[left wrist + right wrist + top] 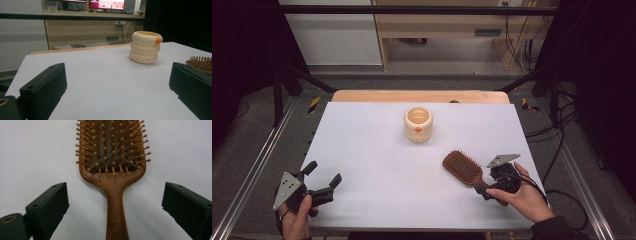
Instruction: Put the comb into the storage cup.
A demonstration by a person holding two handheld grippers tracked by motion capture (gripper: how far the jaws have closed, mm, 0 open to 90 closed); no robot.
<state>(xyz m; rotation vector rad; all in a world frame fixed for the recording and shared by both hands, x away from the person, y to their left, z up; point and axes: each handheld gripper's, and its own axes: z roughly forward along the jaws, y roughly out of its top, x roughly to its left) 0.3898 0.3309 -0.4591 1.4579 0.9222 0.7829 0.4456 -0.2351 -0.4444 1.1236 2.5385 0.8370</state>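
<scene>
**Hairbrush between my open right gripper, near the table's right edge**

My right gripper [491,186] stands wide open, holding nothing; the handle of the wooden hairbrush [113,165] runs up between its jaws with clear gaps on both sides. The hairbrush lies flat, bristles up, near the right edge of the table [377,170], its head pointing toward the middle. My left gripper [323,181] hovers by the front left corner, also wide open and empty, well apart from everything.

What could go wrong, as I judge it: if I close off-centre, one jaw would meet the handle first and swing the hairbrush round on the smooth table instead of gripping it. A grip this far down the handle would leave the heavy head hanging, so it might droop or twist loose when lifted. A careless sweep toward the back could also knock the cream cup [418,124] standing near the middle of the back edge.

Count: one hairbrush, one cup, two grippers.
</scene>
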